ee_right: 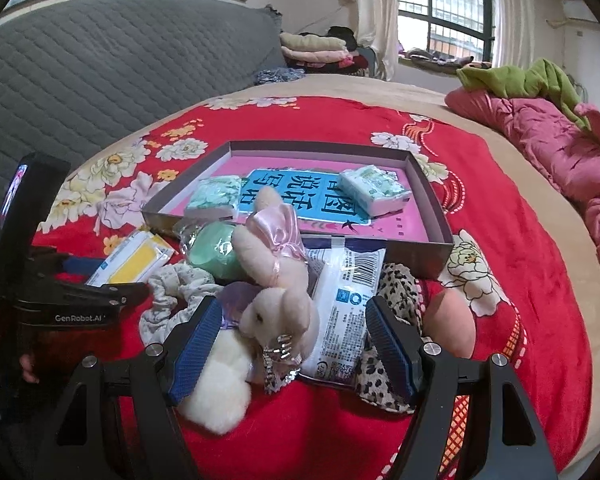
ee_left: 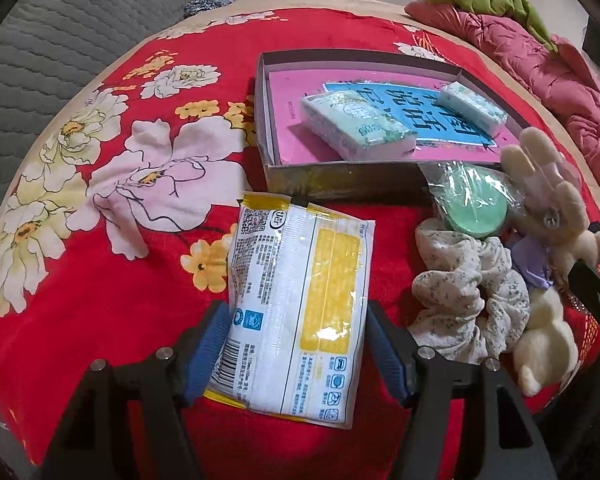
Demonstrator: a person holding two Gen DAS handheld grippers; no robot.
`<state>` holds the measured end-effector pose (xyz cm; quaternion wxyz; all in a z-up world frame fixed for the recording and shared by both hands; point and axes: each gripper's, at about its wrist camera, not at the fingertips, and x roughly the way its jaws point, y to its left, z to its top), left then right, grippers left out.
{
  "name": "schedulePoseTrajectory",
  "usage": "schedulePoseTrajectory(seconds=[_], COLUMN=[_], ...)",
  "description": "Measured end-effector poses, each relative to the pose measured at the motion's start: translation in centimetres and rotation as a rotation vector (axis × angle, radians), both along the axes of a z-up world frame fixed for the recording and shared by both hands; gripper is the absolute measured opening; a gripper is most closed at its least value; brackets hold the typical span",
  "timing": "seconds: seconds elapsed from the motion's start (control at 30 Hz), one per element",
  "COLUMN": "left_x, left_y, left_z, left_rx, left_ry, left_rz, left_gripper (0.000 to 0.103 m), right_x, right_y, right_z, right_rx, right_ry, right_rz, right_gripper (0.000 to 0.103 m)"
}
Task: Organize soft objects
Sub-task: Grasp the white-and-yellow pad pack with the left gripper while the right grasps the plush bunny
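Red floral bedspread [ee_left: 100,320] underneath. Left tongs [ee_left: 296,354] wide, straddling yellow wipes pack [ee_left: 300,304], long axis pointing away toward box [ee_left: 340,178]. Right tongs [ee_right: 294,350] wide over plush rabbit [ee_right: 276,312]. Grey headboard [ee_right: 100,72], window [ee_right: 444,8] beyond.

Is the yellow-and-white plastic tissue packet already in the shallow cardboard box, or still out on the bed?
Out. The yellow-and-white plastic tissue packet lies on the red floral blanket, in front of the shallow cardboard box.
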<state>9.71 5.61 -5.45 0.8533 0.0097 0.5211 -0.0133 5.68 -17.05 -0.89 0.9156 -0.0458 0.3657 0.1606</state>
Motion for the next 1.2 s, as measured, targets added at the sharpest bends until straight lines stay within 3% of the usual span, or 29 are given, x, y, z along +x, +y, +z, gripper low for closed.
schedulePoseTrajectory(seconds=[0.23,0.63,1.2], left_x=[0.6,0.9,0.3], left_y=[-0.2,0.0,1.4], left_z=[-0.3,-0.2,1.0], left_rx=[0.014,-0.018,-0.137], left_ry=[0.006,0.006,-0.019], left_rz=[-0.014,0.001,0.038], left_gripper=[0.068,0.064,0.058], right_x=[0.5,1.2,0.5], right_y=[0.4,0.7,-0.6], right_z=[-0.3,-0.9,-0.2], right_rx=[-0.008,-0.003,0.042], right_ry=[-0.009,-0.012,-0.031], right_rz=[0.007,0.037,0.045], right_gripper=[0.075,0.039,0.034])
